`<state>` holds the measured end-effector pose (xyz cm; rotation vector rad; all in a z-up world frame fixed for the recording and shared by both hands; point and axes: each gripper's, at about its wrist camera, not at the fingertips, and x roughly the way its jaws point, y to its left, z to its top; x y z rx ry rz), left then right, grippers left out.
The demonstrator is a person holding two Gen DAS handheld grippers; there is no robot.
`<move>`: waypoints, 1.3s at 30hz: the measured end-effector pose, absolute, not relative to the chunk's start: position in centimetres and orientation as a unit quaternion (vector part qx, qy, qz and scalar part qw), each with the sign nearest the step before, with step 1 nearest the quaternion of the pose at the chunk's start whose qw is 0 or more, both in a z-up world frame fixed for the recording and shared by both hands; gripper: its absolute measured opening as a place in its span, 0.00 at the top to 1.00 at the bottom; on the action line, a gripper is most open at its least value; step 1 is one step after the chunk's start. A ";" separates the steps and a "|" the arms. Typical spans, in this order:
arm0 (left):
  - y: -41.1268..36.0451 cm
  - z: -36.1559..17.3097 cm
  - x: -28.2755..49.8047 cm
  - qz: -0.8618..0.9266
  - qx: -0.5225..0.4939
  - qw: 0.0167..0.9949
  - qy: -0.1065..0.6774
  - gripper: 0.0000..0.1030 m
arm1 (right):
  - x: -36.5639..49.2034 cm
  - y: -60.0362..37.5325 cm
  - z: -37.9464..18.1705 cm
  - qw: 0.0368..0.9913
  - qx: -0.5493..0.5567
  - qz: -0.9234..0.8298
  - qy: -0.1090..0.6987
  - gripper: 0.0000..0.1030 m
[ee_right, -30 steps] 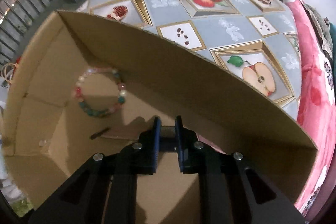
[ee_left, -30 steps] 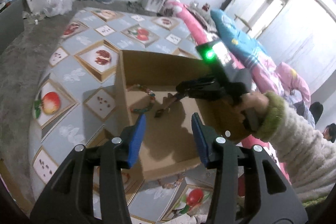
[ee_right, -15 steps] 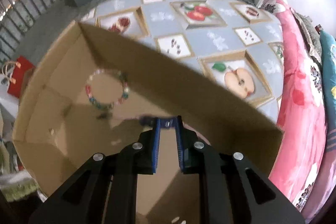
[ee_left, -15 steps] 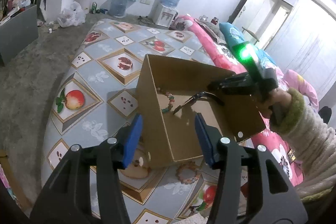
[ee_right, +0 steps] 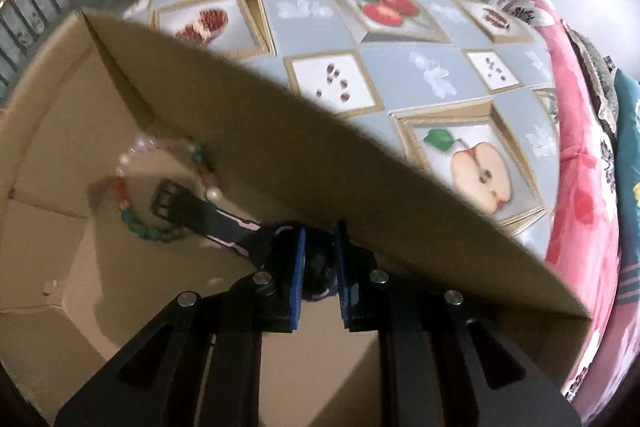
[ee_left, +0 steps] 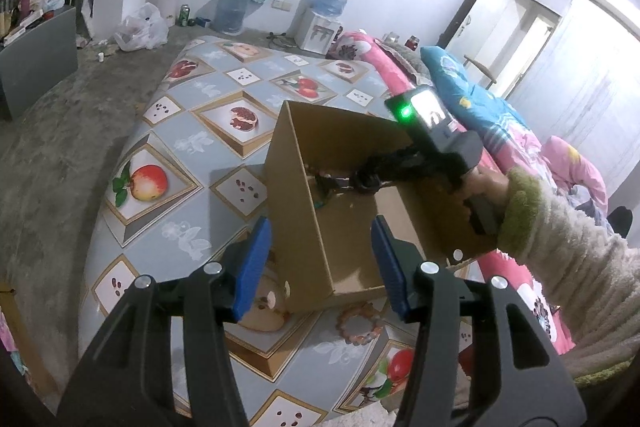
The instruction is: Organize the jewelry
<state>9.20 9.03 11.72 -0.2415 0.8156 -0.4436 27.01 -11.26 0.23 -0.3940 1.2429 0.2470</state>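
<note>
An open cardboard box [ee_left: 304, 227] stands on the fruit-patterned tablecloth [ee_left: 180, 147]. My left gripper [ee_left: 322, 263] is open just in front of the box's near corner, holding nothing. A brown bead bracelet [ee_left: 359, 323] lies on the cloth by the box's near wall. My right gripper [ee_right: 320, 267] reaches down into the box [ee_right: 280, 131], shut on a dark watch [ee_right: 200, 211]. The watch's strap and buckle hang over a multicoloured bead bracelet [ee_right: 136, 225] on the box floor. In the left wrist view the right gripper [ee_left: 360, 183] enters the box from the right.
A hand in a fuzzy sleeve [ee_left: 560, 267] holds the right gripper. Pink and blue bedding [ee_left: 472, 95] runs along the table's right edge. A water dispenser [ee_left: 324, 23] and a white bag [ee_left: 140, 31] stand on the floor beyond the table.
My left gripper drew back out of the box and now views it from outside, with the table bracelet in sight. The right gripper sank lower, and the watch strap now hangs over the bead bracelet.
</note>
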 end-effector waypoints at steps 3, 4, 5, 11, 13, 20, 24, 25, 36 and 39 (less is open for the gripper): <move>9.1 11.8 9.1 -0.213 -0.116 0.888 0.391 0.51 | 27.0 -11.7 0.4 0.785 -0.186 0.107 0.581 0.86; 9.1 11.7 9.1 -0.213 -0.116 0.888 0.391 0.51 | 27.0 -12.0 0.4 0.784 -0.188 0.101 0.584 0.86; 9.0 11.7 9.1 -0.213 -0.114 0.888 0.391 0.51 | 27.1 -12.3 0.4 0.782 -0.188 0.094 0.586 0.86; 8.3 12.2 8.3 -0.213 -0.087 0.895 0.382 0.43 | 25.6 -15.7 3.6 0.791 -0.112 0.097 0.594 0.85; 8.1 12.2 7.9 -0.211 -0.076 0.898 0.378 0.39 | 24.2 -16.2 6.0 0.805 -0.085 0.114 0.576 0.84; 7.5 11.6 5.8 -0.194 -0.039 0.906 0.373 0.27 | 12.5 -18.9 17.4 0.898 -0.026 0.158 0.410 0.42; 6.6 9.8 4.4 -0.190 -0.018 0.898 0.397 0.23 | 4.0 -20.6 18.6 0.922 -0.014 0.162 0.351 0.25; 6.4 9.2 4.1 -0.189 -0.013 0.895 0.405 0.22 | 2.5 -20.8 18.1 0.923 -0.014 0.157 0.351 0.24; 2.3 0.8 2.6 -0.140 0.065 0.857 0.492 0.22 | -4.5 -21.6 2.3 0.869 0.054 0.070 0.487 0.20; 1.3 -0.5 2.6 -0.122 0.093 0.853 0.499 0.22 | -4.6 -21.1 0.2 0.866 0.051 0.055 0.494 0.20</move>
